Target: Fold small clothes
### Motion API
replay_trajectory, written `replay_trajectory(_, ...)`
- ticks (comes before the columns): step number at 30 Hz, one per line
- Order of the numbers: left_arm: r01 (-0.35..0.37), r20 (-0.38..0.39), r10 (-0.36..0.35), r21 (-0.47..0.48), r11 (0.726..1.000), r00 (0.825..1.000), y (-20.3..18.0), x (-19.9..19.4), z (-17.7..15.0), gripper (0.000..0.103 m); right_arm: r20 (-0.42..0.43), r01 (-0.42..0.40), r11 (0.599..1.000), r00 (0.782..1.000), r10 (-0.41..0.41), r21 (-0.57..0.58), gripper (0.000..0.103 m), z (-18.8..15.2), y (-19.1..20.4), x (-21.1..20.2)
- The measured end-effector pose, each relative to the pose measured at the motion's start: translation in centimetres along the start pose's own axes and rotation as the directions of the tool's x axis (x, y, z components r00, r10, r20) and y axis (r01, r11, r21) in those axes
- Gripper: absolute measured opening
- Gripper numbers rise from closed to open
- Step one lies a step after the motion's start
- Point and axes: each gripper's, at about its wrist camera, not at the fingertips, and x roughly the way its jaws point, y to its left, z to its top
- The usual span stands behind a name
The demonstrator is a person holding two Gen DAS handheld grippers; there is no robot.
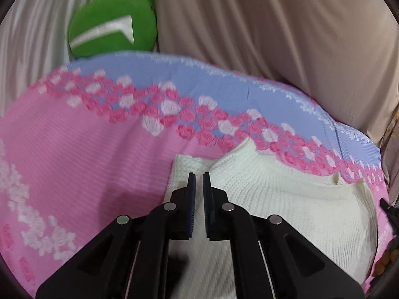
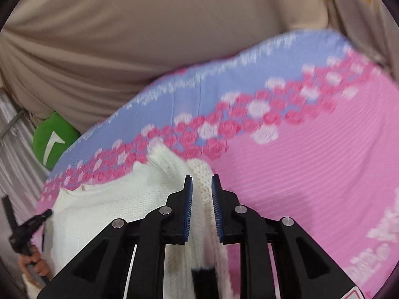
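The white knit sweater [image 1: 286,199] lies on a pink and blue floral bedspread [image 1: 74,149], its ribbed collar pointing toward the blue band.

Left claw [image 1: 199,177]: jaws closed to a narrow slit. Knit fabric at the sweater's left edge passes between the pads and is pinched there. The claw points forward and downward onto the garment.

Right claw [image 2: 201,179]: jaws slightly apart, clamped on a thicker bunched fold of the sweater [image 2: 112,204] at its right edge. The fold runs up between the blue pads [image 2: 189,199] and touches both. The claw points forward and downward.

In the right wrist view, a hand [image 2: 32,264] at the lower left grips the handle of the left claw, beside the sweater.

A green cushion [image 1: 112,27] rests beyond the bedspread, against beige draped fabric [image 1: 274,37].
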Motion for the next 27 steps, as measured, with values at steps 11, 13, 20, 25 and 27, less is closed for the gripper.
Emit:
replay_trajectory(11,0.195,-0.183,-0.152,0.247,0.949,0.971,-9.7,-2.3,-8.5,0.008,-0.387,-0.425,0.834,0.877,0.285,-0.351,0.015,-14.5,17.3,0.0)
replay_trajectory(13,0.2,-0.199,-0.158,0.212,0.956,0.967,-7.5,-2.2,-9.3,0.008,-0.386,-0.38,0.856,0.892,0.237,-0.351,0.005,-15.0,15.3,0.0)
replay_trajectory(20,0.134,-0.227,-0.109,0.1,0.986,0.968,2.5,-4.8,-10.9,0.001,-0.29,-0.087,0.987,0.956,0.044,-0.136,0.0,-12.0,-0.3,-4.4)
replay_trajectory(25,0.084,-0.216,-0.067,0.072,0.994,0.974,3.1,-6.6,-10.8,0.0,-0.234,0.004,0.996,0.972,-0.026,-0.092,0.006,-10.3,-2.9,-6.1)
replay_trajectory(27,0.104,-0.164,-0.088,0.095,0.99,0.983,1.9,-7.0,-8.7,0.001,-0.158,-0.004,0.995,0.987,-0.012,-0.1,0.017,-7.9,-1.9,-6.3)
